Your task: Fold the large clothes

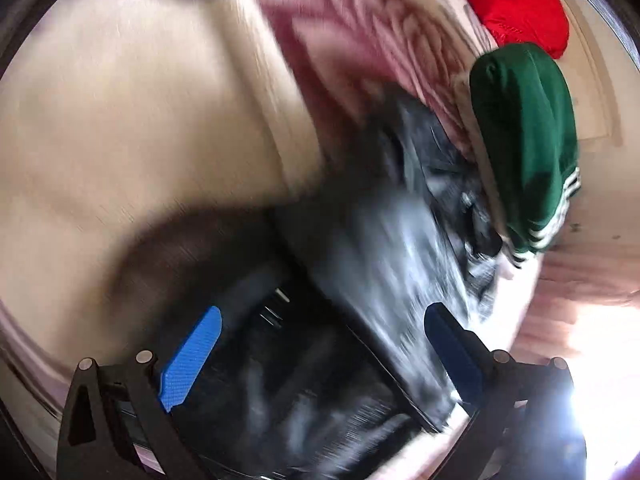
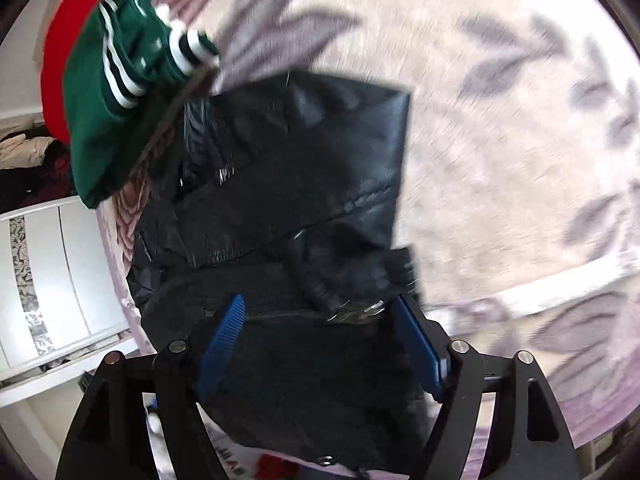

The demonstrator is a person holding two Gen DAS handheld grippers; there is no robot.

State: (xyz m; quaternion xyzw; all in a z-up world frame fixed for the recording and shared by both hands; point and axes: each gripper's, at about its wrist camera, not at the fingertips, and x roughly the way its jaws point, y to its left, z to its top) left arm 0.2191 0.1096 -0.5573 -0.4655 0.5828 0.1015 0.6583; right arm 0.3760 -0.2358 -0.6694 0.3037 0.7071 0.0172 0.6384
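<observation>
While the black jacket (image 2: 304,152) lies on the bed (image 2: 500,128) beside the green top (image 2: 116,92), I see both grippers, left (image 1: 320,344) and right (image 2: 320,336), parted over it, clamping nothing; it looks heavy, slick, floppy, so I'd pinch the hem seam

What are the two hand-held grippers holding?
Nothing that I can see. Both the left hand-held gripper and the right hand-held gripper stand open over the black jacket, pads not pressing it.
</observation>
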